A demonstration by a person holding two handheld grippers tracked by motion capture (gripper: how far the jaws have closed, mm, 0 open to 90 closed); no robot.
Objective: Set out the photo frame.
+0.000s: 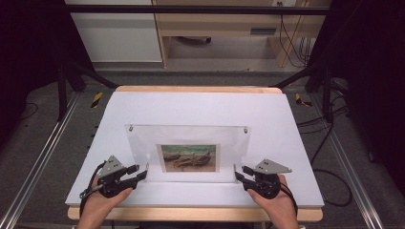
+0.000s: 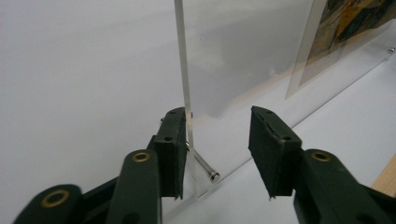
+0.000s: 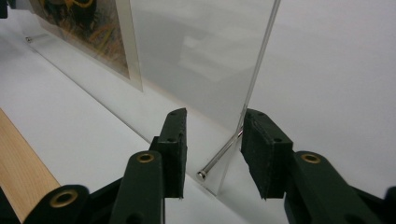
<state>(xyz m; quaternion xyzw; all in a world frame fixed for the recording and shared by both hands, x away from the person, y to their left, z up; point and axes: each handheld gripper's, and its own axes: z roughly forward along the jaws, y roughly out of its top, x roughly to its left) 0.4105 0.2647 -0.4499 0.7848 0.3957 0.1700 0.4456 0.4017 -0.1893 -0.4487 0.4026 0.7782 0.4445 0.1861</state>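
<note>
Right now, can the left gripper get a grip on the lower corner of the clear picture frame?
Probably yes. The left gripper is open with the clear picture frame edge already between its jaws, one pad against the panel. The metal standoff pin sits in the gap and might get in the other pad's way.

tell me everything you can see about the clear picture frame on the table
The clear picture frame looks like a see-through acrylic panel standing upright on the white table, propped by thin metal pegs at its lower corners. A painted picture sits low in its middle. The left gripper and right gripper straddle its side edges, jaws open; one pad lies against the panel.
</note>
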